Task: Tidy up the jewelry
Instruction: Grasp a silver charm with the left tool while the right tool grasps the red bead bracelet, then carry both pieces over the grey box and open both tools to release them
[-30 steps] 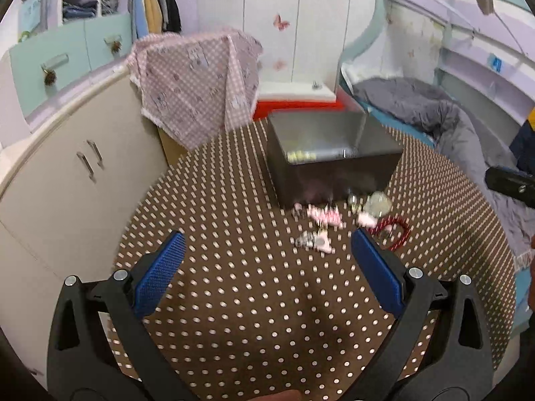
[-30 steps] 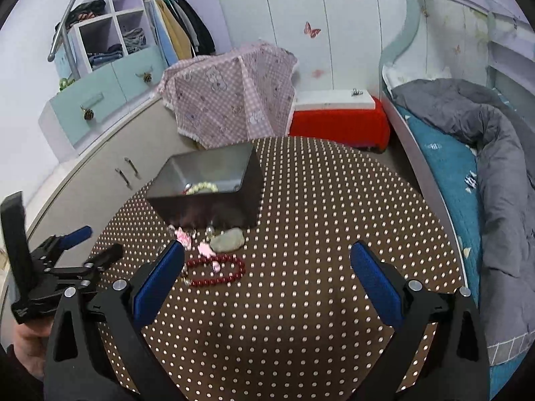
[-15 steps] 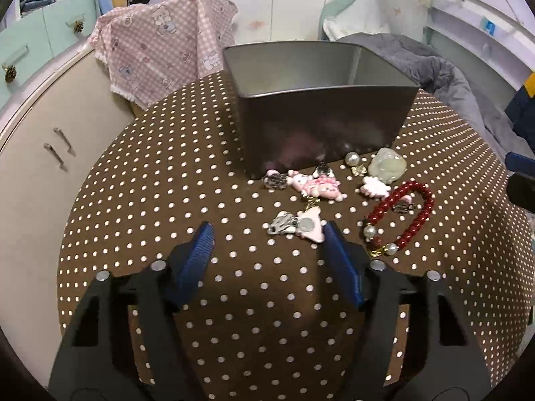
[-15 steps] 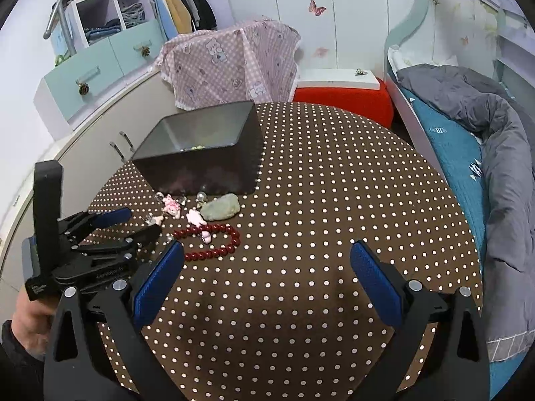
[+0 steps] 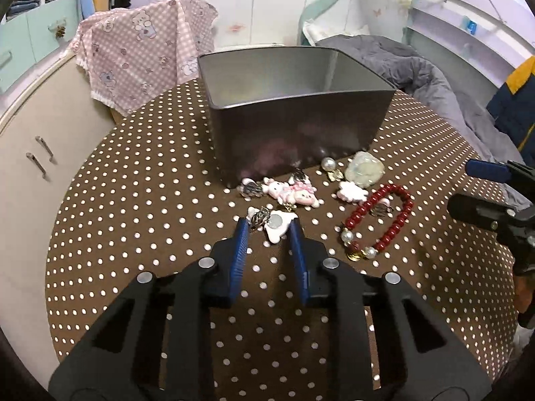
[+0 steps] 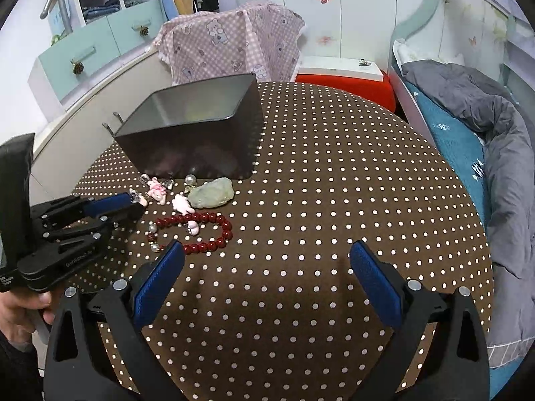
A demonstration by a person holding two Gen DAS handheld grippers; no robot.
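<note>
A white-and-pink charm with a metal clip (image 5: 276, 229) lies on the dotted tablecloth between the blue fingertips of my left gripper (image 5: 267, 230). Its jaws are closing, and a little space still shows beside the charm's near end. Beyond it lie a pink rabbit charm (image 5: 291, 192), a small white charm (image 5: 351, 192), a pearl (image 5: 328, 164), a pale green stone (image 5: 364, 168) and a red bead bracelet (image 5: 364, 207). All of them are in front of the grey metal box (image 5: 294, 140). My right gripper (image 6: 267, 260) hovers open and empty, its left fingertip near the bracelet (image 6: 200, 217).
The round table (image 6: 334, 183) has a brown polka-dot cloth. A beige cabinet (image 5: 33, 167) stands at its left edge and a pink checked cloth (image 5: 143, 56) hangs behind the box. A bed with a grey duvet (image 6: 485, 127) and a red stool (image 6: 351, 87) stand to the right.
My left gripper came forward and down to the charm while its jaws narrowed from wide to close around it. The right gripper sank lower toward the table near the bracelet.
</note>
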